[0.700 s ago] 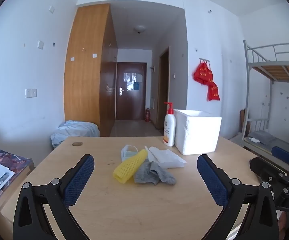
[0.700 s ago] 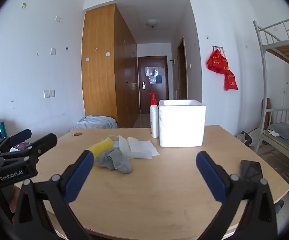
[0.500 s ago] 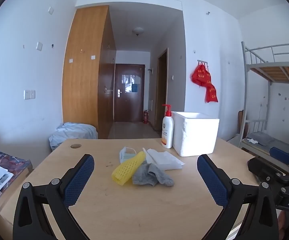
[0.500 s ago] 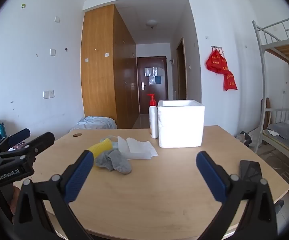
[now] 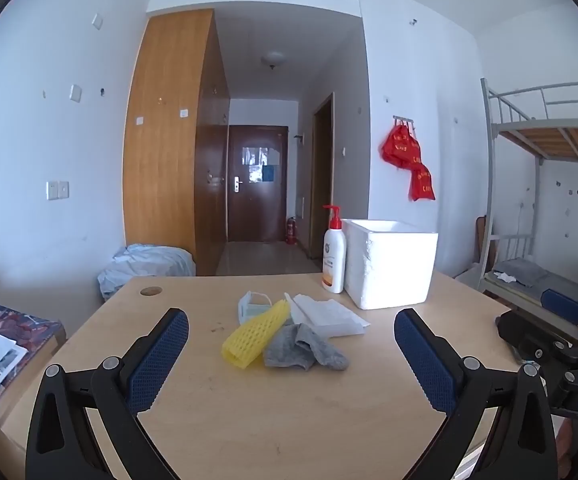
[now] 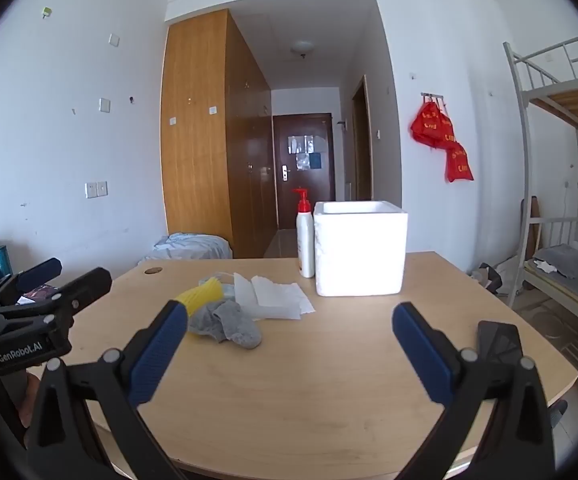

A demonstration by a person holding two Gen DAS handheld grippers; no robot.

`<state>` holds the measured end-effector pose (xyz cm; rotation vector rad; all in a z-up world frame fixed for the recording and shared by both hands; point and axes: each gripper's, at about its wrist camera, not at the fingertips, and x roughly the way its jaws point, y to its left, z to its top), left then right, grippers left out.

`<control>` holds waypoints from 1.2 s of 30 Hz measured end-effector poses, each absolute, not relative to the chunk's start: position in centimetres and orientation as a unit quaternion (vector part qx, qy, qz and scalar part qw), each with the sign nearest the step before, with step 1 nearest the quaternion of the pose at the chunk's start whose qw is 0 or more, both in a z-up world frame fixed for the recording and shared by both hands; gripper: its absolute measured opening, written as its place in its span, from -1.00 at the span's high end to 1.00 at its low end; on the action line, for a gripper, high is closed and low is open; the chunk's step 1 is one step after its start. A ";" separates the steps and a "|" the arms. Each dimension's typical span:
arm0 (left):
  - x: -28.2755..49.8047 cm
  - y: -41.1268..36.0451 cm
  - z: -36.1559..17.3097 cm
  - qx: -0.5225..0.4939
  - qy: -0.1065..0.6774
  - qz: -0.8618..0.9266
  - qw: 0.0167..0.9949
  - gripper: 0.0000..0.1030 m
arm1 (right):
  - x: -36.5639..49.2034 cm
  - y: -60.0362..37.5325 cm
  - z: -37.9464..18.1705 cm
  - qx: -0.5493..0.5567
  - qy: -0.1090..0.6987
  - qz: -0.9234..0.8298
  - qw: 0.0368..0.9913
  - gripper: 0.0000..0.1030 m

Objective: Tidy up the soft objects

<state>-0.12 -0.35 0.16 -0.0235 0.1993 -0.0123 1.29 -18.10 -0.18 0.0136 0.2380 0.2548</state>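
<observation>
Soft things wait in a pile ahead of both wide-open grippers.

From left to right: the left gripper (image 5: pixel 291 354) is spread wide and holds nothing, and it looks nearer the pile. The yellow foam net (image 5: pixel 256 334) lies straight ahead of it, its long side slanting up to the right, open end toward the gripper. The gray sock (image 5: pixel 304 347) touches it. The right gripper (image 6: pixel 289 346) is also spread and empty. The white box (image 6: pixel 359 254) stands behind.

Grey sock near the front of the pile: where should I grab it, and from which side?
Probably pinch the grey sock at its raised, bunched middle, coming from the near table edge with the open left hand-held gripper. It lies crumpled and nearest; the yellow mesh sleeve touches its left side.
</observation>
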 end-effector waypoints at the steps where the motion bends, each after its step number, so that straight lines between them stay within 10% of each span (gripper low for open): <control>1: -0.1 -0.4 0.2 -0.012 0.100 -0.007 0.995 -0.99 | 1.3 -18.1 -0.1 0.007 0.119 0.127 0.985 -1.00; 36: -0.6 0.5 0.5 -0.019 0.093 -0.006 0.995 -0.99 | 1.2 -18.0 -0.9 0.007 0.116 0.126 0.985 -1.00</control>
